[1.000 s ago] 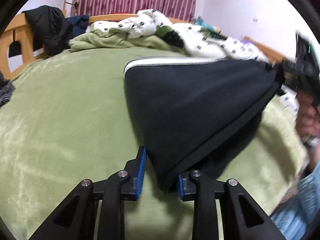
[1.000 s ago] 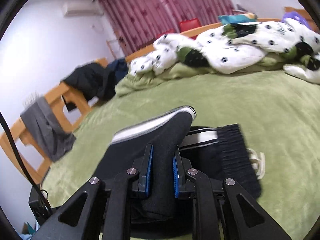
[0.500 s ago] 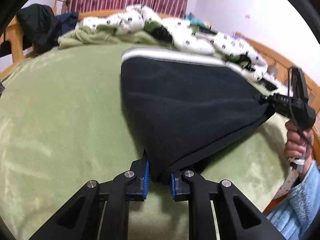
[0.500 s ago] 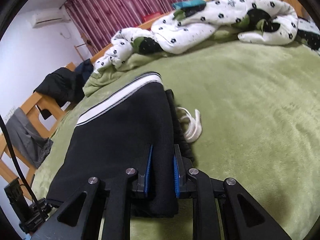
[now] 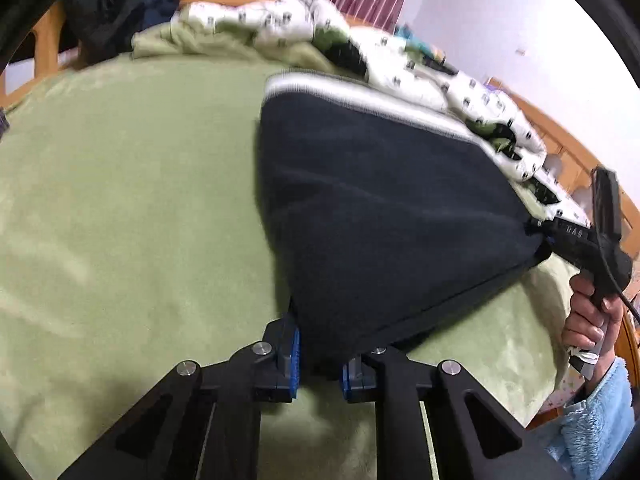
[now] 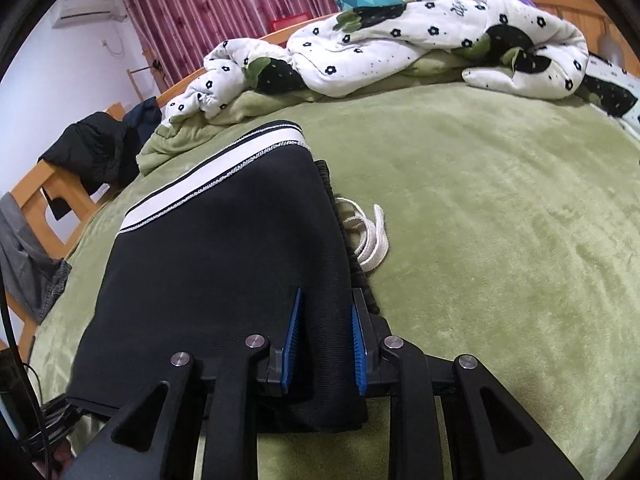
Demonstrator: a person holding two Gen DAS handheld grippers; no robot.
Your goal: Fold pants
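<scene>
Where the green blanket (image 6: pixel 500 208) covers the whole bed, item one, the black pants (image 6: pixel 224 264), lies near its near edge, folded over, white-striped side seam (image 6: pixel 216 184) toward the far left, ribbed waistband and white drawstring (image 6: pixel 372 236) peeking out at the right. Fabric: soft knit, light, limp; judged to sag and slide unless taken by corners or a doubled edge, not mid-panel. Item two, crumpled flowered quilt (image 6: pixel 400 40), far side. Item three, left gripper (image 5: pixel 318 364): jaws nearly closed, pinching the near left corner of the folded cloth. Item four, right gripper (image 6: pixel 324 344): jaws narrowly parted, the near right corner of the pants lying between the blue pads; whether they press cannot be told. Fold appears laid down, release pending.
</scene>
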